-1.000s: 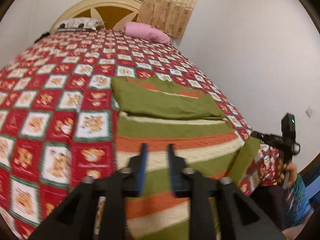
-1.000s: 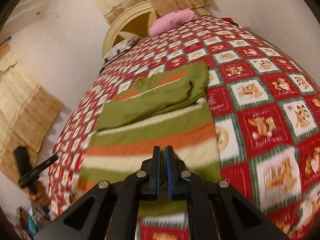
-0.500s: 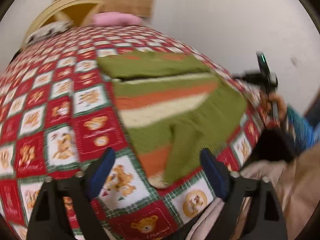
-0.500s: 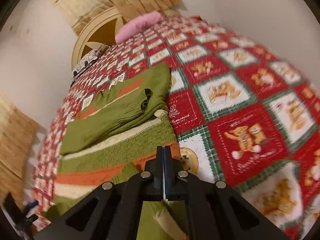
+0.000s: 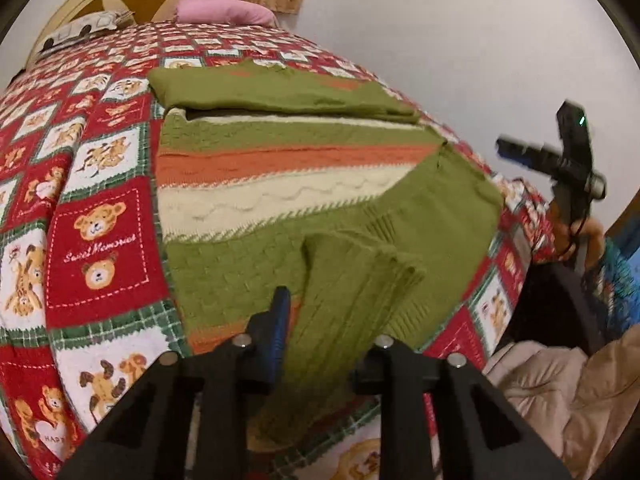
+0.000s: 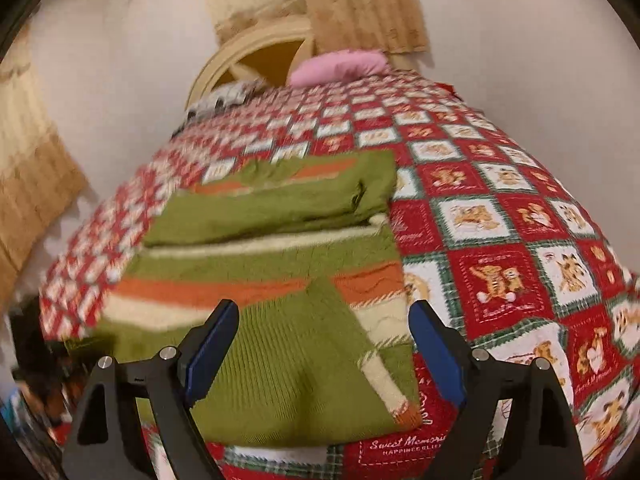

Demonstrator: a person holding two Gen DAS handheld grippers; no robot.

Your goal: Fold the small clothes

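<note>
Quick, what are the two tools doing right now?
Left tool: open, around a raised fold of the sweater.
Right tool: open, holding nothing.

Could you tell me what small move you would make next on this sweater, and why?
Probably close the left gripper on the green flap of the sweater. The flap lies folded over between its partly open jaws, one finger hidden behind it, and hangs over the near edge of the bed. The right gripper is open and holds nothing.
</note>
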